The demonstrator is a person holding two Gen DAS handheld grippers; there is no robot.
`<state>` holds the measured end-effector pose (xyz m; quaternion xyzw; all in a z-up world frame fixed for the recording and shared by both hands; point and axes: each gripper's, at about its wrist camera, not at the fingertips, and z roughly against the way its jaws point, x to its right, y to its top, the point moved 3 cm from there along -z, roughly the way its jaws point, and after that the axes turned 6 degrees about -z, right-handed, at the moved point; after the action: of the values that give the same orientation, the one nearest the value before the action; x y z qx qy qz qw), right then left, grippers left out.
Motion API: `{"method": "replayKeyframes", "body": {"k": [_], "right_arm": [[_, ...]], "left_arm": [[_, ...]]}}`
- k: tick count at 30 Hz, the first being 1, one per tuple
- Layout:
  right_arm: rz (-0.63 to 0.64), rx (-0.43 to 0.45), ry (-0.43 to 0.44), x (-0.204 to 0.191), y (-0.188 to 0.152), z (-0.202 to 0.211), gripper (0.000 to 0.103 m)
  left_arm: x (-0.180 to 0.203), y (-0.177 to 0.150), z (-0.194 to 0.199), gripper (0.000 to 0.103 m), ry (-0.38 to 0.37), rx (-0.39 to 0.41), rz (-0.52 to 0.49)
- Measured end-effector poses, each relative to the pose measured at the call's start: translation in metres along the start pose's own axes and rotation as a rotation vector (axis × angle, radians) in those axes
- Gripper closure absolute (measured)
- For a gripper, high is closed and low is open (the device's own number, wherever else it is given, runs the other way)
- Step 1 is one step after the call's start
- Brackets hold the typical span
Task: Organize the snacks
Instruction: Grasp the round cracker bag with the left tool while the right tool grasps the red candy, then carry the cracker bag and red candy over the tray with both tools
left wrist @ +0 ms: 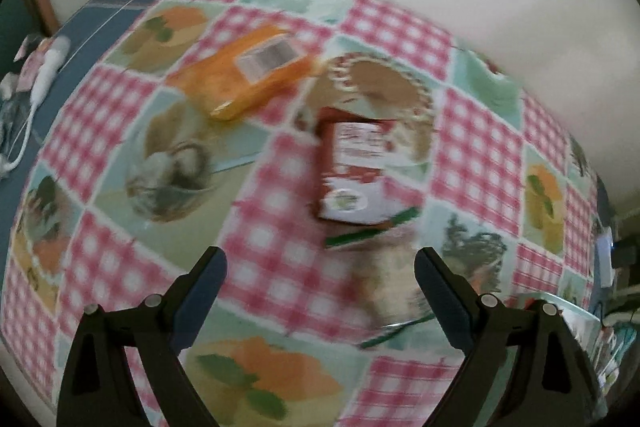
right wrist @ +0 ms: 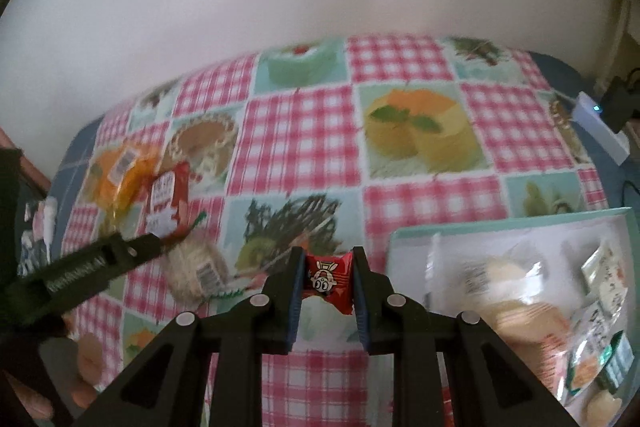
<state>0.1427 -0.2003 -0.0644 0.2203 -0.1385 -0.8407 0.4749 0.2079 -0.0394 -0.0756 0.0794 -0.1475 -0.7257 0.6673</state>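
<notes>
My right gripper (right wrist: 327, 267) is shut on a small red candy packet (right wrist: 328, 277) and holds it above the table, just left of the teal tray (right wrist: 500, 223). The tray holds several wrapped snacks (right wrist: 508, 287). My left gripper (left wrist: 320, 263) is open and empty above the table; it also shows in the right wrist view (right wrist: 160, 241). Below it lies a clear packet of a round pale cake with green trim (left wrist: 384, 267), also in the right wrist view (right wrist: 196, 267). Beyond lie a red and white packet (left wrist: 354, 171) and an orange packet (left wrist: 248, 71).
A patterned pink-check tablecloth (right wrist: 304, 139) covers the table, which stands against a white wall. A white cable and small items (left wrist: 44, 75) lie at the left table edge. A white device with a blue light (right wrist: 596, 123) sits at the far right.
</notes>
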Motion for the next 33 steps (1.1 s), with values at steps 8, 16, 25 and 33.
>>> {"method": "replayKeyframes", "body": {"k": [8,16,25,33], "right_arm": [[-0.033,0.044,0.005,0.016,0.011,0.014,0.079],[-0.052,0.041,0.008,0.024,0.011,0.012,0.079],[-0.059,0.04,0.009,0.026,0.011,0.013,0.079],[-0.062,0.045,0.006,0.029,0.013,0.017,0.079]], "left_arm": [[0.031,0.005,-0.015,0.014,0.003,0.006,-0.115],[0.046,0.0,-0.026,0.036,0.075,0.001,-0.184],[0.045,-0.006,-0.035,0.046,0.1,-0.017,-0.197],[0.044,0.0,-0.023,0.052,0.1,0.006,-0.192]]}}
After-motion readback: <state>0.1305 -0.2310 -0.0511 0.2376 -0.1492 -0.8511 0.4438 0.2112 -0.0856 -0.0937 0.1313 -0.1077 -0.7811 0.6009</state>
